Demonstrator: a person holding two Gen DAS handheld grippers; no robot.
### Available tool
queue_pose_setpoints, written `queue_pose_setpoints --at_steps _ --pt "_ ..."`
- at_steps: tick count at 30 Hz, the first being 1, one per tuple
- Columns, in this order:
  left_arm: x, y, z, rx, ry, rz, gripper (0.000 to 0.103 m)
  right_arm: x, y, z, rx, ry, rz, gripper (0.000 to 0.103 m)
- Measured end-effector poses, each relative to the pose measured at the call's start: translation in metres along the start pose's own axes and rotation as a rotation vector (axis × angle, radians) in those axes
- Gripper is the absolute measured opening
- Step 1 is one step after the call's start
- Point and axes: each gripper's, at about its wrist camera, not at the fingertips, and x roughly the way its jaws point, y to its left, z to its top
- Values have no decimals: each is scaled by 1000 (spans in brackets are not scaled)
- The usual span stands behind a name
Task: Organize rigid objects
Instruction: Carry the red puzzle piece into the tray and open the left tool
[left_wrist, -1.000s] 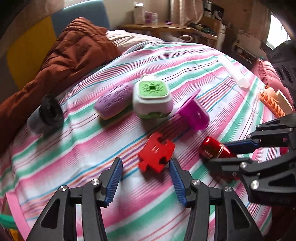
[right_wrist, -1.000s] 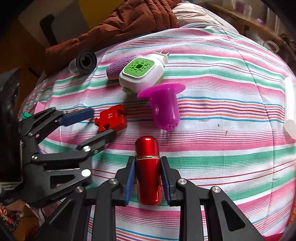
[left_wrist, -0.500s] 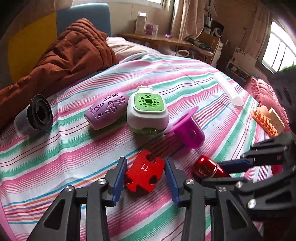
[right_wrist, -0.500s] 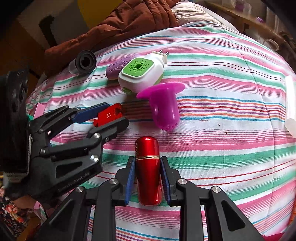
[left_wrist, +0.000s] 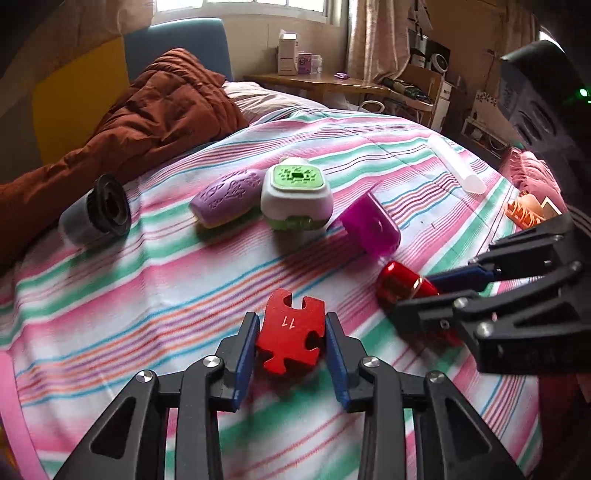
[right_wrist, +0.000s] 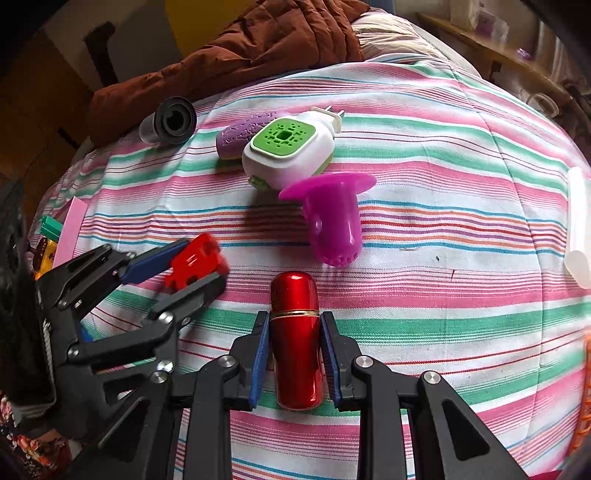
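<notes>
- The left gripper (left_wrist: 290, 345) is seen nearest in its own wrist view; its blue-padded jaws have just been closing and now press on both edges of a flat red jigsaw-shaped piece marked with the number 11 (left_wrist: 291, 334), which lies on the pink, green and white striped bedspread (left_wrist: 147, 295).
- The right gripper (right_wrist: 293, 354) is clamped on a glossy red metal cylinder with a gold band (right_wrist: 295, 339), which is held lengthwise between the blue pads, its rounded end pointing away over the bedspread.
- Relative to the red cylinder, the jigsaw piece is placed just to the left, as shown in the right wrist view.
- Just beyond the red cylinder, a translucent magenta plastic plug with a wide flange (right_wrist: 330, 218) is laid on its side.
- Beyond that, touching the magenta plug's flange, a white plug-in device with a green perforated top (right_wrist: 288, 151) is seen, and a purple embossed oval case (right_wrist: 238, 134) is set against its left side.
- Farther left of the cylinder, a black-capped grey cylinder (right_wrist: 170, 122) is lying near a rust-brown quilted blanket (right_wrist: 258, 48).
- Well to the right of the cylinder, a frosted white tube (right_wrist: 578, 229) is laid at the bedspread's edge.
</notes>
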Motion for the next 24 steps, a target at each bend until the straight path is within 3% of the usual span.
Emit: queue_pose_setpoints --at_steps 9,21,24 --pt "-33 1 -37 -123 15 8 35 1 4 2 -37 -14 -31 27" --pt "-79 3 -86 -282 -42 -38 35 -2 8 0 -59 -33 -50 27" --pt "-88 8 -93 -332 -52 -80 35 -2 10 1 -63 -39 -44 27"
